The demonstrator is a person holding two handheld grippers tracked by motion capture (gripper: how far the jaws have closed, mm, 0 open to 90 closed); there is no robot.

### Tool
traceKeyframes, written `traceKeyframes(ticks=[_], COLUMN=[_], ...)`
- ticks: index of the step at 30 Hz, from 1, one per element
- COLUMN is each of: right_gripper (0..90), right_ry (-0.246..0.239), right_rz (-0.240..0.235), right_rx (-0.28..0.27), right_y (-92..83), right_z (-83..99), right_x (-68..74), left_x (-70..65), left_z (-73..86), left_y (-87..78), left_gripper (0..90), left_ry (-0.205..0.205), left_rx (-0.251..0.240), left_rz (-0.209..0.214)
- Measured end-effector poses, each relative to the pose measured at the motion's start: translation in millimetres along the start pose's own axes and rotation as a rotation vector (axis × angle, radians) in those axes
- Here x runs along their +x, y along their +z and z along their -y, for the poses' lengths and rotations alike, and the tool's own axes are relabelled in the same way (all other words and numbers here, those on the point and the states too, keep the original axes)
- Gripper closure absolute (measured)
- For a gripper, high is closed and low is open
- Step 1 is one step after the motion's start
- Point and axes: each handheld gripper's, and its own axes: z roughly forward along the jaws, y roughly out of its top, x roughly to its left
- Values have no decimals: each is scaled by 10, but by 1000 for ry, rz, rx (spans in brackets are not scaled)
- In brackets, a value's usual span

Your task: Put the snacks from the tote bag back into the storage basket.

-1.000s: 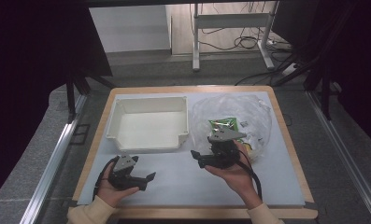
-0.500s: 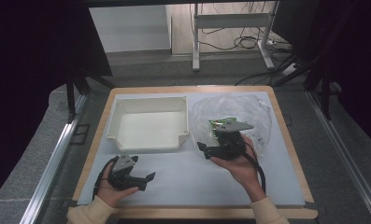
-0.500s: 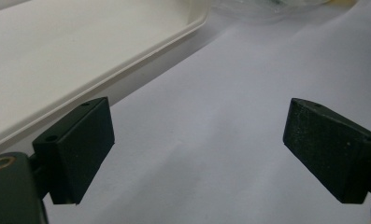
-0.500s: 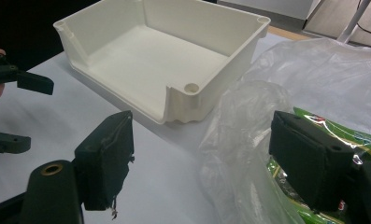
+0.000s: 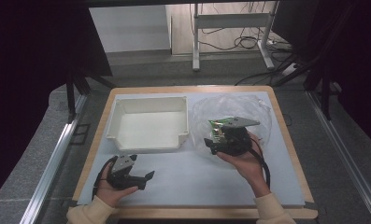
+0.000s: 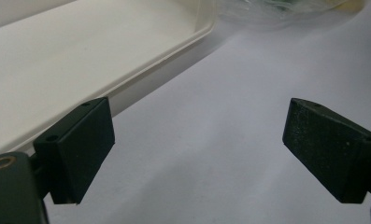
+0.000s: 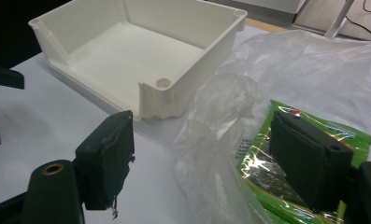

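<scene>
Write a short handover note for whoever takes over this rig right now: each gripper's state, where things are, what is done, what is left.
Left gripper: open, holding nothing, low over the table in front of the white bin.
Right gripper: open, jaws astride the clear plastic bag, beside the green packet.
Done: nothing in the bin.
Left: probably grip the packet and move it to the bin.

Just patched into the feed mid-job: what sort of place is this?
Probably a lab or recording bench, not a home: a wood-edged table between metal rails, dark screens at the sides, loose cables on the floor behind, and hand-held grippers.
</scene>
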Motion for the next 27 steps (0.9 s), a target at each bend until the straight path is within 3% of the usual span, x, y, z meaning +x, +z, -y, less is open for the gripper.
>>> traceKeyframes(ticks=[8, 16, 27], right_gripper=[232, 246, 268], right_ry=[29, 70, 98], right_rz=[19, 46, 70], right_rx=[30, 51, 58], right_y=[56, 33, -22], right_z=[-83, -179, -249], right_x=[-113, -329, -587], left_x=[31, 18, -28], left_z=[0, -1, 11], left_y=[62, 113, 108], left_gripper=[90, 90, 89], left_ry=[22, 51, 69], left_rx=[26, 43, 36], left_rz=[8, 17, -25])
